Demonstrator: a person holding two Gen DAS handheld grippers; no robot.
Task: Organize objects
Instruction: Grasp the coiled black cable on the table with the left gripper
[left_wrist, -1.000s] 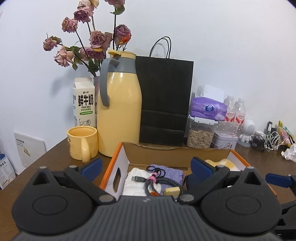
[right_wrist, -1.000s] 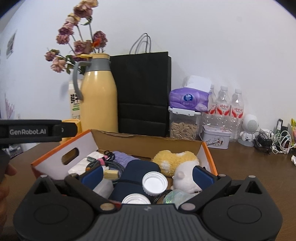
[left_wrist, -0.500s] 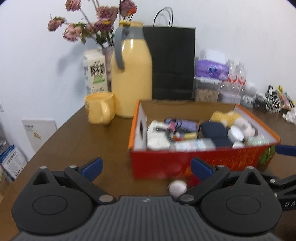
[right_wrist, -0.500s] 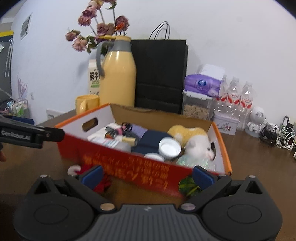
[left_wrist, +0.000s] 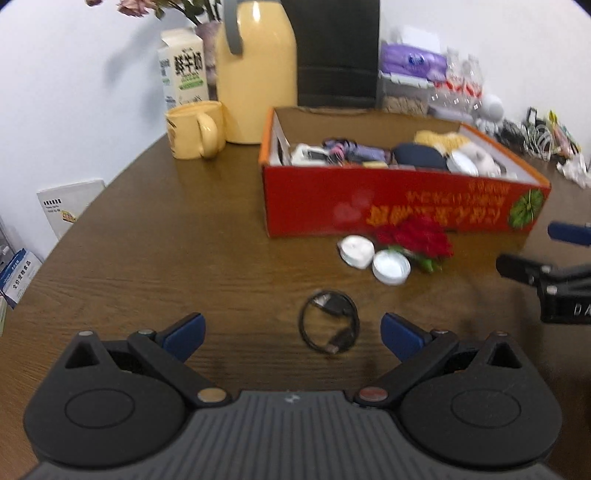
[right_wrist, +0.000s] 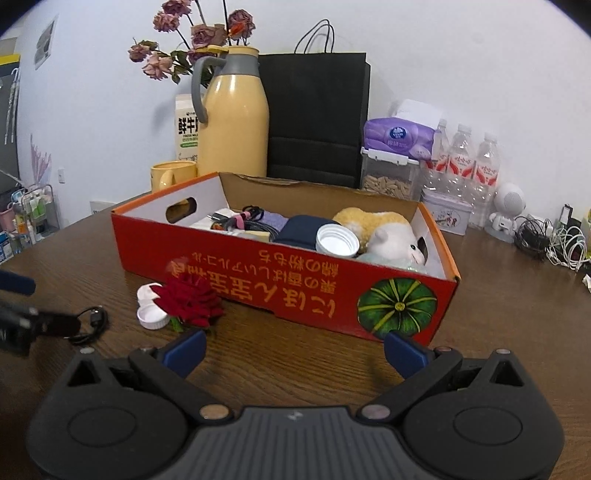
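Both grippers have backed away from the box (left_wrist: 388, 206); cable (left_wrist: 328, 326) at 12 o'clock of the left gripper (left_wrist: 291, 332), both fingers spread, empty.

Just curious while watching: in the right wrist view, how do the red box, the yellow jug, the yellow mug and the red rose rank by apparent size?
1. red box
2. yellow jug
3. and 4. red rose and yellow mug: look alike; the rose is nearer, the mug partly hidden.

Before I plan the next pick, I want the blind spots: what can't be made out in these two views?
- Box contents: left wrist view, blurred; the near wall hides the lower layer in both.
- White caps: left wrist view, blurred; in the right wrist view the rose partly covers them.
- Cable: right wrist view, partly behind the left gripper.
- Bag: left wrist view, top cut off.
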